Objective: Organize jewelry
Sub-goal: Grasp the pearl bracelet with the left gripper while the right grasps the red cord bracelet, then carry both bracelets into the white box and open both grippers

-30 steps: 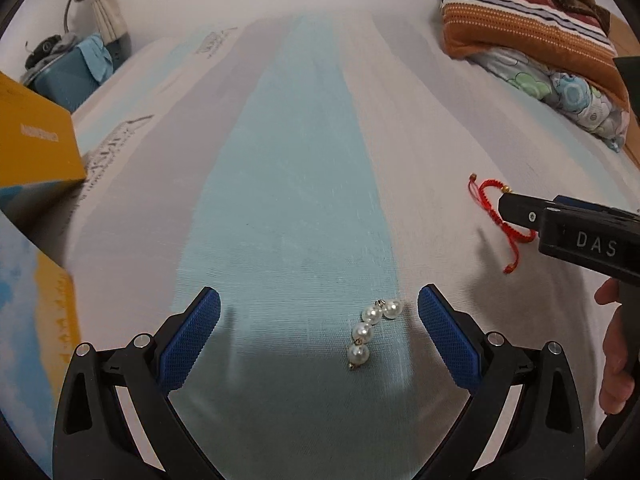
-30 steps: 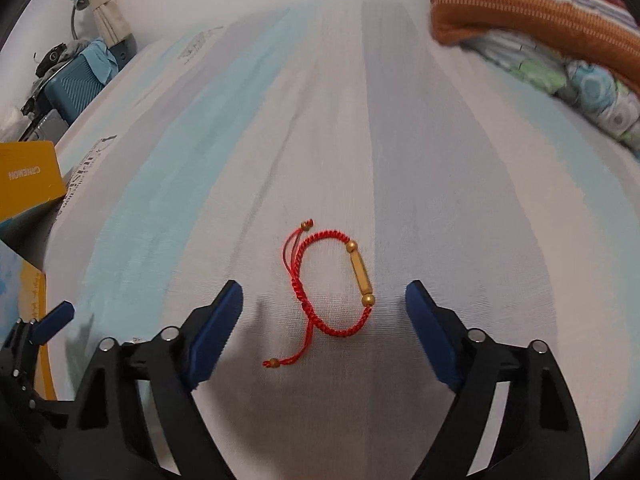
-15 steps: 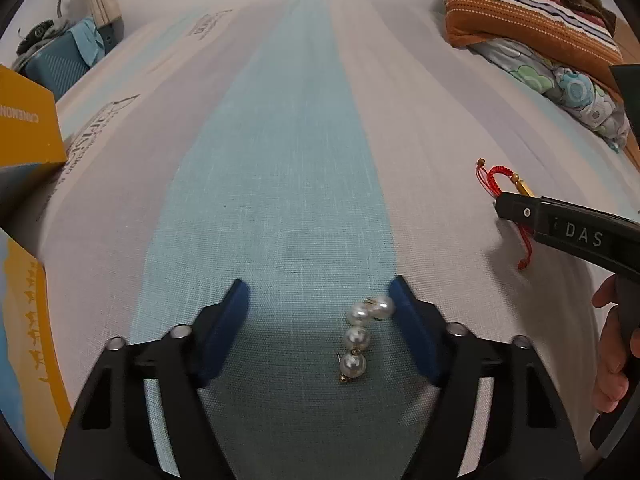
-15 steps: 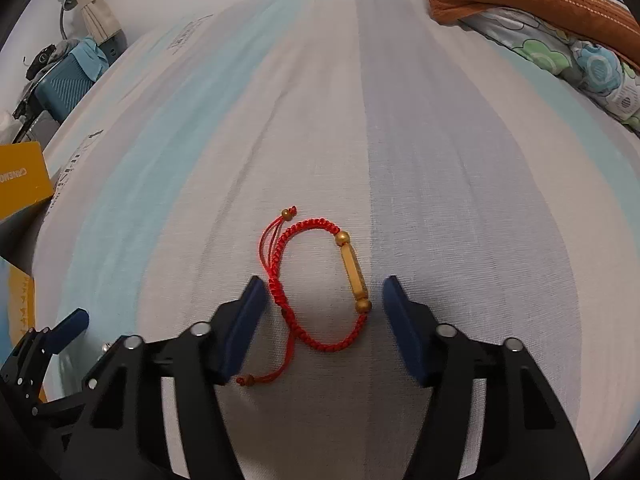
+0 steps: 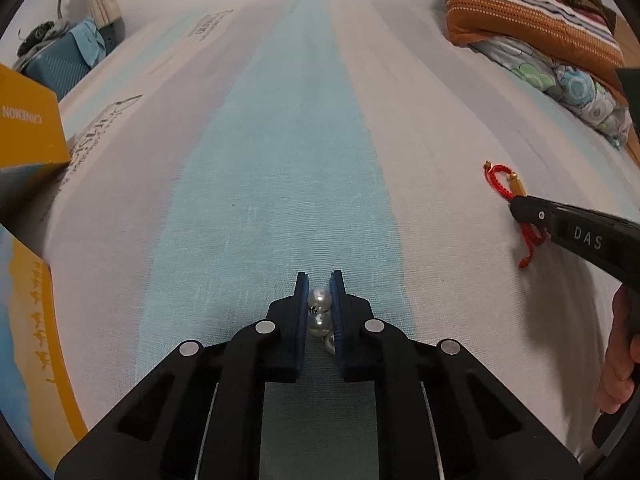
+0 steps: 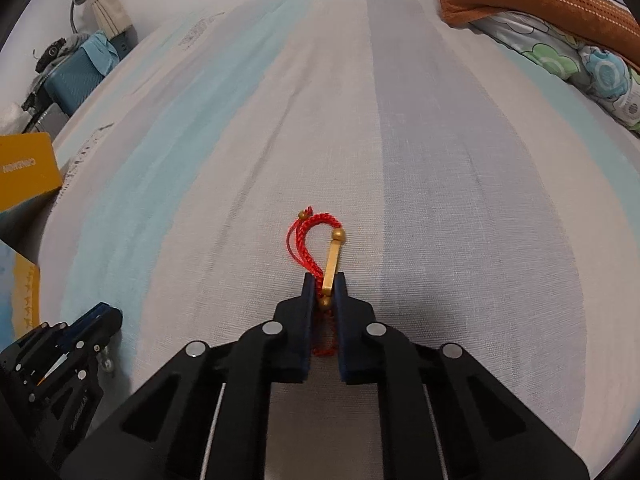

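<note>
The left gripper (image 5: 319,280) pinches 3 pearls (image 5: 319,297). The right gripper (image 6: 325,282) clamps the red bracelet (image 6: 316,236), hiding its lower loop.

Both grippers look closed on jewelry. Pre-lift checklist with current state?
1. Left gripper shut on the pearl piece: ok, pearls sit between the pads.
2. All pearls captured: cannot tell, the lowest one is partly hidden by the right pad.
3. Right gripper shut on the red bracelet: ok, gold bar and cord are pinched.
4. Bracelet loose ends free: cannot tell, the tail runs under the fingers.
5. Bedsheet not pinched with either item: cannot tell.
6. Grippers apart from each other: ok.
7. Yellow box in reach: cannot tell.
</note>
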